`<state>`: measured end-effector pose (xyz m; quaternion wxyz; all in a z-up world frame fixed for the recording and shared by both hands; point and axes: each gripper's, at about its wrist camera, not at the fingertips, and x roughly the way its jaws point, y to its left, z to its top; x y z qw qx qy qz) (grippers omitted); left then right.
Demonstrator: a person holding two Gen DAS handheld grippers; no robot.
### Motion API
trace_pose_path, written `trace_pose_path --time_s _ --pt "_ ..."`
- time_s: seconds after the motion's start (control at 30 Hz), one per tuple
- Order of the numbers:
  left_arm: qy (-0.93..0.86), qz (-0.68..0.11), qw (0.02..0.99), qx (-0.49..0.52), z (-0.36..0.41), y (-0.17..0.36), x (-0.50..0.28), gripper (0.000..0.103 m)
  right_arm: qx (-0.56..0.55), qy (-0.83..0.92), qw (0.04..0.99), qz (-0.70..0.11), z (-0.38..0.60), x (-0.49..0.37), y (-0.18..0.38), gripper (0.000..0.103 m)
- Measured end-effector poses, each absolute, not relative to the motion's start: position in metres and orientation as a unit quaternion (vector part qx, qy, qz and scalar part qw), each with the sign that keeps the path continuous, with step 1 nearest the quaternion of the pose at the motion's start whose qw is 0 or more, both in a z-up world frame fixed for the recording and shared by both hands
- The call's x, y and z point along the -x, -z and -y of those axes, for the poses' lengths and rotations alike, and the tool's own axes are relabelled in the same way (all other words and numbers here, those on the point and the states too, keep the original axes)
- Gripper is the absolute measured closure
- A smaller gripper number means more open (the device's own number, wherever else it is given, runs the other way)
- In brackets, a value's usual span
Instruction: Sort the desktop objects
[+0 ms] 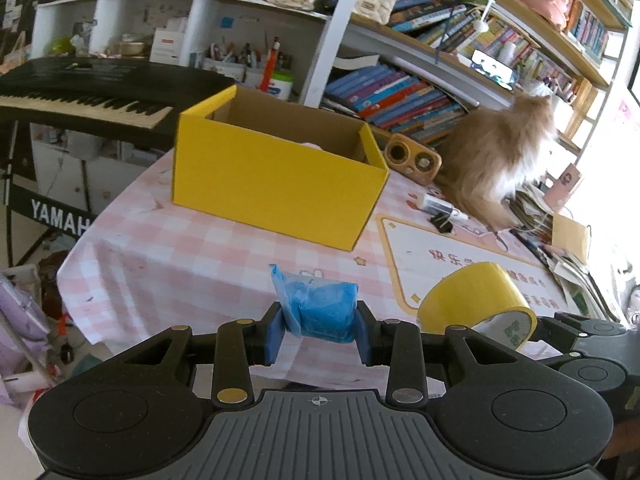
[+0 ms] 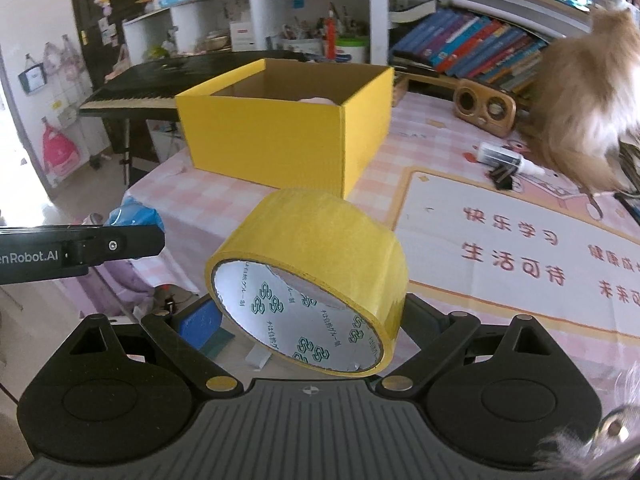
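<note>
My left gripper (image 1: pixel 319 330) is shut on a small blue plastic packet (image 1: pixel 318 310), held above the near edge of the pink checked table (image 1: pixel 168 248). In the right wrist view my right gripper (image 2: pixel 310 320) is shut on a wide roll of yellow tape (image 2: pixel 316 268), tilted with its printed core facing me. That roll (image 1: pixel 476 300) also shows at the right of the left wrist view. An open yellow cardboard box (image 1: pixel 276 176) stands ahead on the table; something pale lies inside it (image 2: pixel 316 100). The left gripper's body (image 2: pixel 80 250) appears at the left of the right wrist view.
A furry orange cat (image 1: pixel 496 152) sits at the table's far right, beside a wooden speaker (image 1: pixel 414 158). A glue bottle (image 2: pixel 504 156) and a black binder clip (image 2: pixel 502 178) lie near it. A printed desk mat (image 2: pixel 520 248) covers the right side. A keyboard (image 1: pixel 80 100) and bookshelves stand behind.
</note>
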<state>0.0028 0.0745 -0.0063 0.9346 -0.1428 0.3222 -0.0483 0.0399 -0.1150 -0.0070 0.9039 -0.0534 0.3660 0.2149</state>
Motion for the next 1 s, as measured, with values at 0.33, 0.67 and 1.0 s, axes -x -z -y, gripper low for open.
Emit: trace_pose_path --time_s 0.33,0.67,1.0 --pt "0.037 -0.313 0.938 0.145 -0.089 0.003 -0.001 0.069 0.062 -0.234 0.902 -0.357 0.098 -0.044 0.004 0.008" --pt "0.048 -0.305 0.94 0.142 -0.092 0.0 -0.013 0.069 0.062 -0.236 0.908 -0.341 0.094 -0.045 -0.002 0.008" --pt "0.042 -0.276 0.95 0.139 -0.097 -0.014 -0.043 0.069 0.057 -0.239 0.917 -0.315 0.094 -0.073 -0.015 0.008"
